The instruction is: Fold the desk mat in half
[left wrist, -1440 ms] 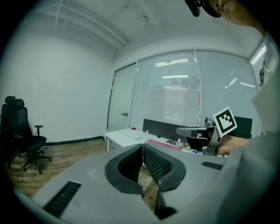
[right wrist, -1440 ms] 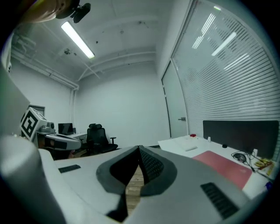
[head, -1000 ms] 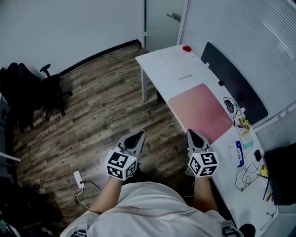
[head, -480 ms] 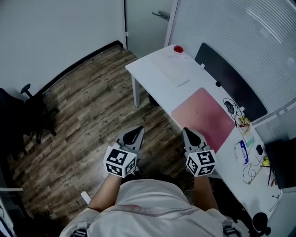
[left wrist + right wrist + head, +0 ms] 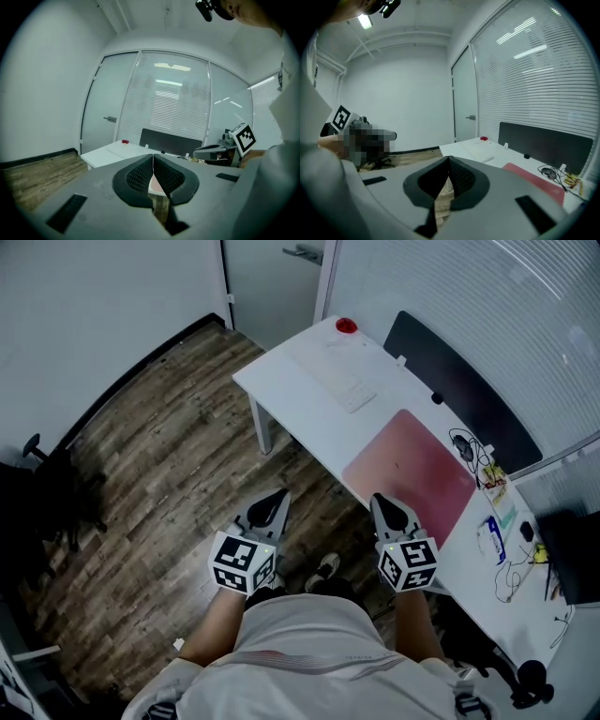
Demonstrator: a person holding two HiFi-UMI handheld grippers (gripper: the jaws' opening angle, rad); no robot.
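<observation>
— While looking down from the head view, any sign of the desk mat?

— Yes. Pink, lying flat and unfolded on the white tabletop, along its near edge. Just beside a tangle of cables on the right, and in front of a dark panel standing along the far side.

— Touched by either hand-held gripper?

— No. Well apart from the left hand-held gripper, which hangs over the wooden floor. Near the right hand-held gripper, whose tip sits close to the tabletop's near edge, but with no contact.

— Spread, or pressed together?

— Pressed together on both. In the left gripper view and in the right gripper view alike, ribbed pads meeting at the tips, with nothing pinched between.

— Pointing which way?

— Forward and away from the body, side by side, apart from each other.

— Anything else on the tabletop?

— A small red thing at the far corner, well apart from the desk mat.
</observation>
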